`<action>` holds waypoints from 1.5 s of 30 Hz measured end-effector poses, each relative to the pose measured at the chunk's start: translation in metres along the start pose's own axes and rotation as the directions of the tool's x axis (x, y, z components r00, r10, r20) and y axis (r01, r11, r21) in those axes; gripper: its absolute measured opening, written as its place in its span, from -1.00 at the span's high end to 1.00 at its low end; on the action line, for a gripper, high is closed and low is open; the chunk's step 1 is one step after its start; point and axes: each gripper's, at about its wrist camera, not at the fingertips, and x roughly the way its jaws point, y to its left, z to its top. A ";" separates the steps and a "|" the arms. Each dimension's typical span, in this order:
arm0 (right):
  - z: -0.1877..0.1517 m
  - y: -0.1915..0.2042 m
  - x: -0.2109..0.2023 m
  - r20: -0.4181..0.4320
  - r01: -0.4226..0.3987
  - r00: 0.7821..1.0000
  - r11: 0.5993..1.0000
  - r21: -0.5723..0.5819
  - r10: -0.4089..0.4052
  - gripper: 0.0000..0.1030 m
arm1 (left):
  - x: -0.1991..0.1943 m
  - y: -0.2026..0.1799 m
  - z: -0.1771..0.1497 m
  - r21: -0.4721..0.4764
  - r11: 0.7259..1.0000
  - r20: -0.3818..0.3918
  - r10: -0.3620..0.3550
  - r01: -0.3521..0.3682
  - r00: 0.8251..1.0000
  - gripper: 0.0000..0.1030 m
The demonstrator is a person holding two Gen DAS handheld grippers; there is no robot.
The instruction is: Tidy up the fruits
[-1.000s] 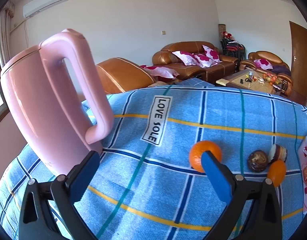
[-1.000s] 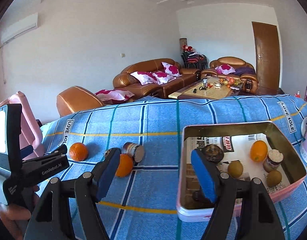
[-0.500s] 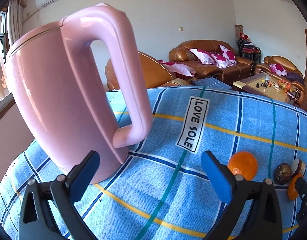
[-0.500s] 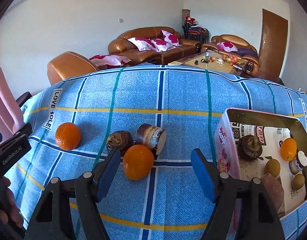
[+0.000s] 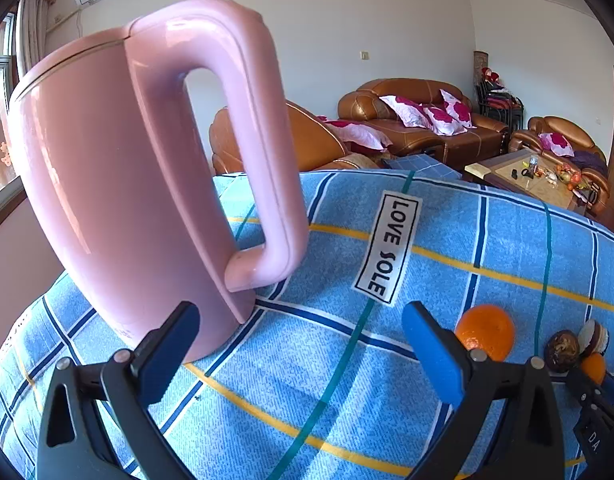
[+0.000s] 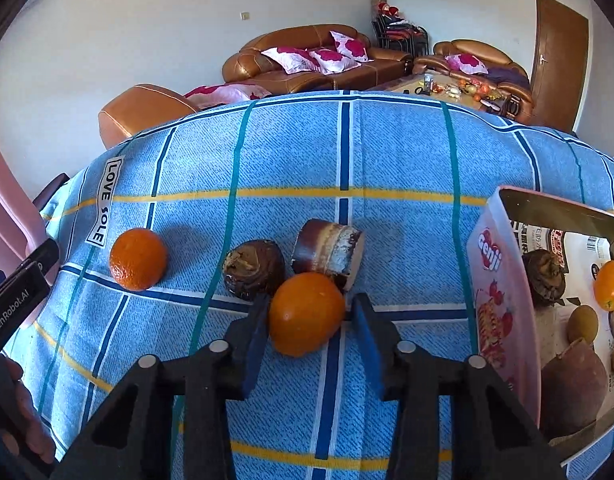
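Since a second ago my right gripper has dropped toward the checked worktop, its jaws just closing around a smooth, glossy orange. Left gripper jaws gape wide, holding nothing, beside the pink kettle.

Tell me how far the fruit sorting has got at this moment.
Partly done. The pink tin already holds several pieces, including a small orange. In hand: the right tool has just been closing around the near orange. Left on the cloth: another orange and two dark brown pieces. The left tool is open and empty.
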 end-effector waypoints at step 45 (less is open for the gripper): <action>-0.017 -0.014 -0.072 0.355 0.005 0.935 0.999 -0.034 0.008 0.32 | 0.037 -0.107 0.004 0.149 0.925 -0.245 -0.308 0.350 0.919 0.06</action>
